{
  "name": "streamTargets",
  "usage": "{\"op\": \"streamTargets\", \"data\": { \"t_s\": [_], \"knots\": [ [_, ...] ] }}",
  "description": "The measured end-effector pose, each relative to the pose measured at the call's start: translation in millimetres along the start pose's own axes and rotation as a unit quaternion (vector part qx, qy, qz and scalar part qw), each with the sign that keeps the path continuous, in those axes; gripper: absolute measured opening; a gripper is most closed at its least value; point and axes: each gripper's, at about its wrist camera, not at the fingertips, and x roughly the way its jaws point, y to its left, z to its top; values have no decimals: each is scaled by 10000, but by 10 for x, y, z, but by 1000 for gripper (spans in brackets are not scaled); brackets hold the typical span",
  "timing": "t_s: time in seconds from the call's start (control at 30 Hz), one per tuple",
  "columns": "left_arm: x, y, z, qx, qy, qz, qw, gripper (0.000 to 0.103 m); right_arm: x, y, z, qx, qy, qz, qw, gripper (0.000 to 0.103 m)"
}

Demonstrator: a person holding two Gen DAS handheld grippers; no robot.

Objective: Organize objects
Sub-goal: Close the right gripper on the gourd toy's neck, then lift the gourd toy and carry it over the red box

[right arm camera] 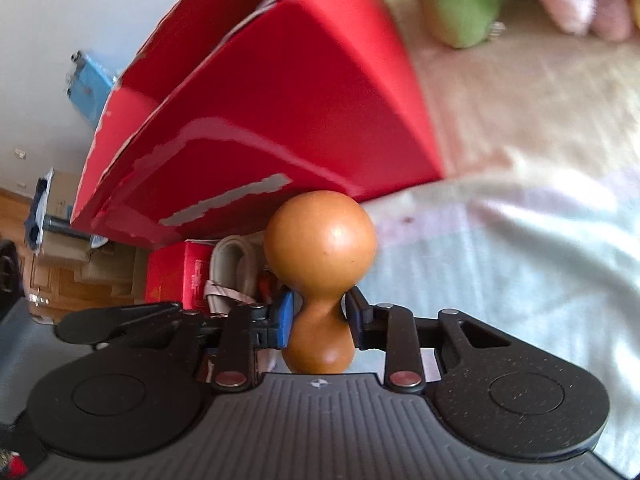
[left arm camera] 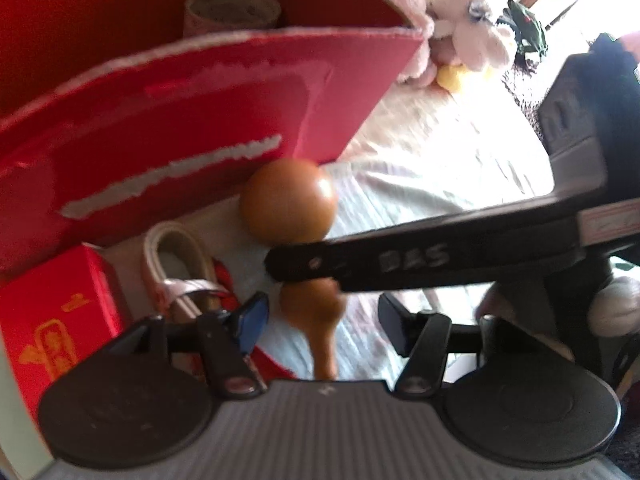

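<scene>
An orange-brown wooden gourd (right arm camera: 320, 236) lies on the pale bedspread just in front of a large open red cardboard box (right arm camera: 280, 100). My right gripper (right arm camera: 319, 316) is shut on the gourd's narrow waist, both pads pressing it. In the left wrist view the gourd (left arm camera: 288, 200) shows with the right gripper's black finger (left arm camera: 400, 260) crossing its waist. My left gripper (left arm camera: 322, 322) is open; the gourd's lower bulb sits between its fingers with gaps on both sides. The red box (left arm camera: 200, 100) holds a paper roll (left arm camera: 232, 10).
A small red box (left arm camera: 52, 320) and a looped white strap (left arm camera: 176, 256) lie left of the gourd. Pink plush toys (left arm camera: 468, 28), a dark green toy (left arm camera: 528, 28) and a green plush (right arm camera: 464, 4) sit beyond the box. A white ball (left arm camera: 614, 306) is at right.
</scene>
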Motion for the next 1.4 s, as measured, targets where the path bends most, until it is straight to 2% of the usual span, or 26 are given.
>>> {"op": "streamTargets", "data": {
  "t_s": [0.17,0.33,0.57,0.73,0.9,1.03,1.17,1.4],
  "knots": [
    [72,-136,78,189,68,-149,9997,53,-172,-52,-87,176,-101,4,9998,31],
    [-42,-399,199,602,-125,-413,9973,48,-476,-47,-58,277,-427,-53,9987,31],
    [-465,-618,392,854,-662,-955,9895,45,-1116,53,-35,166,-1062,84,9942,31],
    [-906,-679,526,1029,-1284,-961,9817,45,-1363,389,143,-390,-1499,215,9877,31],
    [-1270,-548,757,932,-1838,-702,9760,45,-1307,721,483,-910,-1696,438,9803,31],
    [-1414,-310,871,718,-2025,-431,9757,45,-1155,904,746,-1138,-1521,500,9805,31],
    [-1389,25,977,301,-1980,-309,9793,45,-840,1086,964,-1285,-1221,374,9835,31],
    [-1015,564,1125,-338,-1660,-235,9853,45,-304,1200,1180,-1380,-739,10,9877,31]
  ]
}}
